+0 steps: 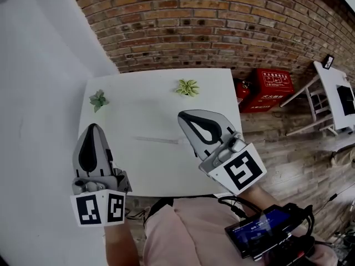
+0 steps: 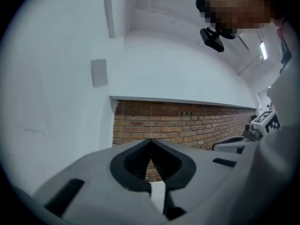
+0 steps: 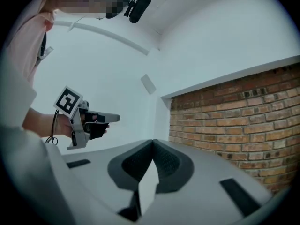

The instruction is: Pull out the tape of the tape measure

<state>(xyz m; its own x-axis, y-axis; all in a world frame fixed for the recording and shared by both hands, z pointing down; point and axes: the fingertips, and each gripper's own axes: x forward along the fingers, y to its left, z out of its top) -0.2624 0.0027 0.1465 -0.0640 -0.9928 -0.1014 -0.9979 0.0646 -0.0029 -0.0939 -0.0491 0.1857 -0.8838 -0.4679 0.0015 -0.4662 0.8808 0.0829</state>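
My left gripper [image 1: 94, 127] and right gripper [image 1: 184, 118] were closed, empty; the mid-frame tape [image 1: 159, 140] looked thin, springy, so I'd pinch its end.

Two grippers: left gripper [image 1: 94, 126] at 8 o'clock, right gripper [image 1: 184, 116] near centre. One white table [image 1: 216, 93]. Two small plants: left plant [image 1: 99, 100] at 10, right plant [image 1: 187, 87] at 12. One pale strip [image 1: 158, 140] on the table. One red box [image 1: 273, 87] at 2. One white chair [image 1: 316, 101] at 3.
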